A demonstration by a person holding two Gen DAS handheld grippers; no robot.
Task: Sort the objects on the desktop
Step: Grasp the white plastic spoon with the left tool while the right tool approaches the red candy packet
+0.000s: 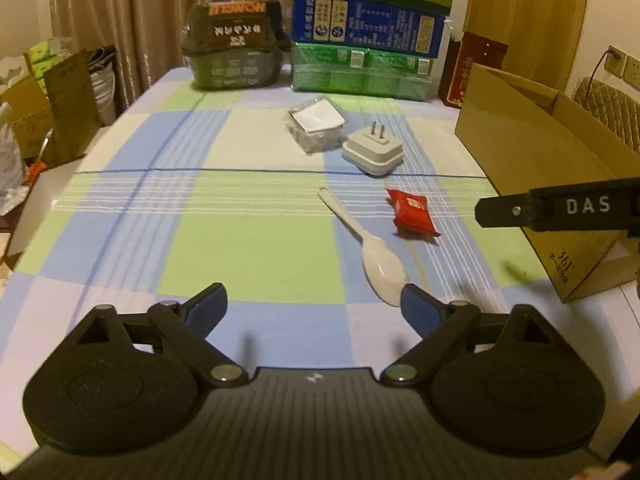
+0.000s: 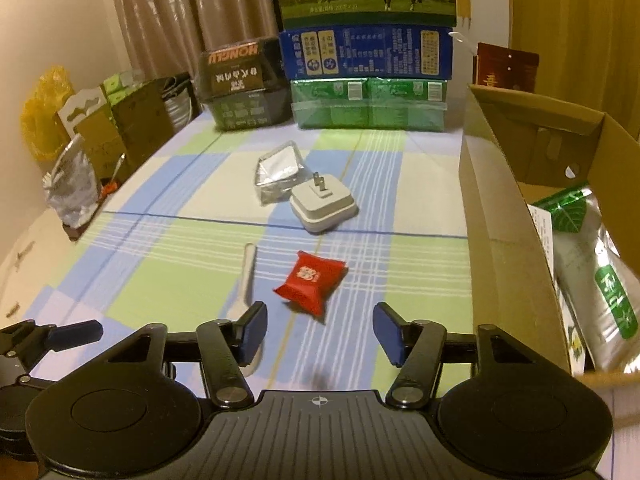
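Checked tablecloth (image 1: pixel 248 248) — glossy red packet (image 2: pixel 310 282), plastic spoon (image 1: pixel 368 248)

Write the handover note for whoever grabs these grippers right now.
Left gripper: jaws open, empty, low over the cloth just short of the white spoon.
Right gripper: jaws open, empty, facing the red packet.
Done: a green-labelled pouch lies in the cardboard box.
Left on the table: spoon, red packet, white plug adapter, clear plastic packet.
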